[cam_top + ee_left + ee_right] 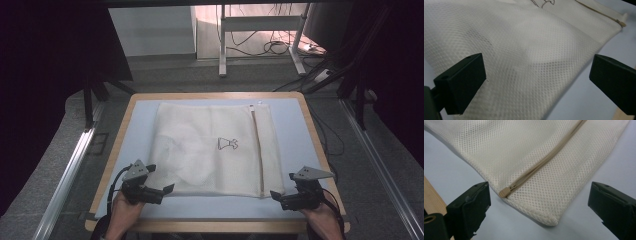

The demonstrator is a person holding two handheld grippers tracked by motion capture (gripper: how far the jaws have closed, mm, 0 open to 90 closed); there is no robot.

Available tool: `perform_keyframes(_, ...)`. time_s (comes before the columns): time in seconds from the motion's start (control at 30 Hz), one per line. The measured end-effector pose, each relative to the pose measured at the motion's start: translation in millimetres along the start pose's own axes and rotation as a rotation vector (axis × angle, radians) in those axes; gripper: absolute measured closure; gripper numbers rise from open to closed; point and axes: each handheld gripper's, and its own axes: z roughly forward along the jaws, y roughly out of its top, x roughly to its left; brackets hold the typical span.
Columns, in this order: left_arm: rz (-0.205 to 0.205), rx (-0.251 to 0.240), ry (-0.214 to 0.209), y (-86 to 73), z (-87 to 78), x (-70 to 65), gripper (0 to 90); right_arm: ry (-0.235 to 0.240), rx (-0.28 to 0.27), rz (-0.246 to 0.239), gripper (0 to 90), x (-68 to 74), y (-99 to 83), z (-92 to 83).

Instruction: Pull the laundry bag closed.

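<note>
From the high view, a white mesh laundry bag (212, 150) lies flat in the middle of the table (300, 107), a small dark print on its top face and a zipper (258, 150) running near its right edge. The left claw (167, 189) sits just beside the bag's near left corner, and the right claw (274, 194) just beside its near right corner; both are released and grasp nothing.

In the left gripper view, the mesh laundry bag (524, 50) spreads ahead of the wide-apart jaws, its lower edge passing between them, untouched.

In the right gripper view, the bag's corner (549, 218) and the zipper pull (505, 192) lie between the spread jaws, clear of both.
</note>
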Motion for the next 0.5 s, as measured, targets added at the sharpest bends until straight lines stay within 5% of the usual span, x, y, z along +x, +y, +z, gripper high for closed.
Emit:
perform_keyframes(0.3,0.052,0.041,0.008,1.2,12.6,-5.5,0.0,-0.019,-0.002,-0.052,4.5,-0.1,-3.6,-3.0)
perform_keyframes(0.5,0.043,0.041,0.013,1.2,13.2,-3.8,0.0,-0.014,0.000,-0.065,4.4,-0.3,-3.9,-3.0)
